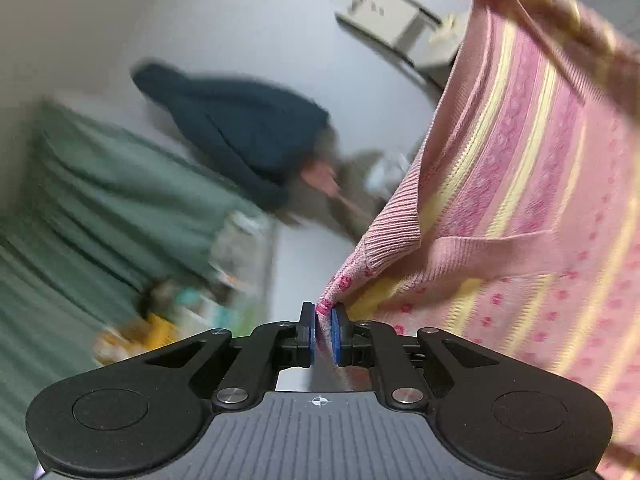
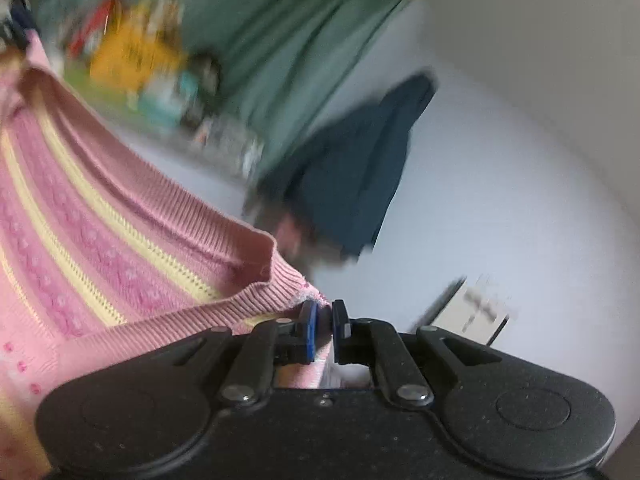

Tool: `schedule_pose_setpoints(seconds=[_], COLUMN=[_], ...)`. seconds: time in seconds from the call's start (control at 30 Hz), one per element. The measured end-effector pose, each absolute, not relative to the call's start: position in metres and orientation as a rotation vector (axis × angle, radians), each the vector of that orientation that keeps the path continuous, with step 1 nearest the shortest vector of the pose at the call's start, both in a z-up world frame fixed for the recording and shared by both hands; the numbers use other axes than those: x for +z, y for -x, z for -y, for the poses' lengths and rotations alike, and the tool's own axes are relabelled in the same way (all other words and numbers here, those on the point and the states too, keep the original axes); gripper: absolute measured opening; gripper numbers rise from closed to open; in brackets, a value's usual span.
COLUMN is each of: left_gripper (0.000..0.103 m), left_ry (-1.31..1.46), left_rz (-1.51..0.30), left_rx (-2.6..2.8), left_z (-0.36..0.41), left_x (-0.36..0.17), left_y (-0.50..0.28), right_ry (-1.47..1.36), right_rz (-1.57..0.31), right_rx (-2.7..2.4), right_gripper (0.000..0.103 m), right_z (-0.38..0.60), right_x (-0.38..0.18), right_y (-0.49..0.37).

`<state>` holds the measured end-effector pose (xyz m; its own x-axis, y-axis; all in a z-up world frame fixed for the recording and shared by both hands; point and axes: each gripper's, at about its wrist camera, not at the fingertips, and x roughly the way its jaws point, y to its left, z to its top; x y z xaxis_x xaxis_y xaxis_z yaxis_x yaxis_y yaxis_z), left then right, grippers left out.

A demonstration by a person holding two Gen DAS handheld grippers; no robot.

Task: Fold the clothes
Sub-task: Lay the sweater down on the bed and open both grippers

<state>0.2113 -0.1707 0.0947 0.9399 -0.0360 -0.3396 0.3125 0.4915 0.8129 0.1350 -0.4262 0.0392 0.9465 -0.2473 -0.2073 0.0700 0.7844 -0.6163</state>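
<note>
The right gripper (image 2: 324,314) pinches the pink sweater's (image 2: 100,220) ribbed corner; a dark garment (image 2: 352,176) lies ahead of it.

Left wrist view: sits just behind the left tongs (image 1: 323,322), facing forward and slightly down, very close to the pink knit (image 1: 520,184) filling its right side.
Right wrist view: just behind the right tongs (image 2: 324,316), same slant, knit on its left.
Shared: pink knit, dark garment (image 1: 244,132), green curtain (image 1: 100,200), blurred.
</note>
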Motion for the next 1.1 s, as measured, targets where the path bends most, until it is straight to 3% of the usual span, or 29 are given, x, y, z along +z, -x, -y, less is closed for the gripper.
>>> schedule_pose_setpoints(seconds=[0.17,0.3,0.33,0.37,0.4,0.43,0.47,0.67,0.7,0.77,0.93,1.1], left_gripper=[0.01,0.011,0.013,0.035,0.054,0.098,0.103,0.103,0.103,0.103,0.103,0.103], left_ry=[-0.85,-0.643,-0.614,-0.588,-0.563,-0.538,-0.508,-0.44,-0.462,-0.513,-0.717,-0.517], left_rz=[-0.49,-0.673,-0.698,-0.716,-0.733,-0.751,-0.732,-0.656,-0.649,-0.635,-0.585,-0.639], left_rx=[-0.221,-0.247,-0.241,-0.234,-0.226,-0.219,-0.187,-0.168,-0.195,-0.26,-0.491,-0.736], left_z=[0.171,0.135,0.129,0.127,0.124,0.122,0.117,0.093,0.091,0.088,0.089,0.091], left_x=[0.032,-0.013,-0.018,-0.022,-0.026,-0.03,-0.029,0.002,0.007,0.017,0.029,0.02], left_y=[-0.253,-0.288,-0.287,-0.285,-0.283,-0.28,-0.272,-0.243,-0.234,-0.213,-0.17,-0.172], right_ry=[0.594,0.43,0.399,0.373,0.345,0.318,0.291,0.298,0.281,0.271,0.343,0.146], right_rz=[-0.55,-0.696,-0.717,-0.732,-0.734,-0.717,-0.696,-0.651,-0.657,-0.654,-0.726,-0.643], right_rx=[-0.155,-0.08,-0.075,-0.077,-0.071,-0.055,-0.036,0.109,0.141,0.172,0.108,0.037], right_gripper=[0.008,0.009,0.017,0.029,0.032,0.035,0.038,0.04,0.04,0.05,0.05,0.049], right_z=[0.367,0.379,0.394,0.41,0.416,0.422,0.428,0.446,0.446,0.444,0.428,0.433], right_x=[-0.015,-0.051,-0.051,-0.047,-0.045,-0.042,-0.037,-0.007,-0.004,0.001,-0.024,-0.02], right_y=[-0.232,-0.24,-0.225,-0.208,-0.203,-0.201,-0.198,-0.174,-0.175,-0.155,-0.13,-0.076])
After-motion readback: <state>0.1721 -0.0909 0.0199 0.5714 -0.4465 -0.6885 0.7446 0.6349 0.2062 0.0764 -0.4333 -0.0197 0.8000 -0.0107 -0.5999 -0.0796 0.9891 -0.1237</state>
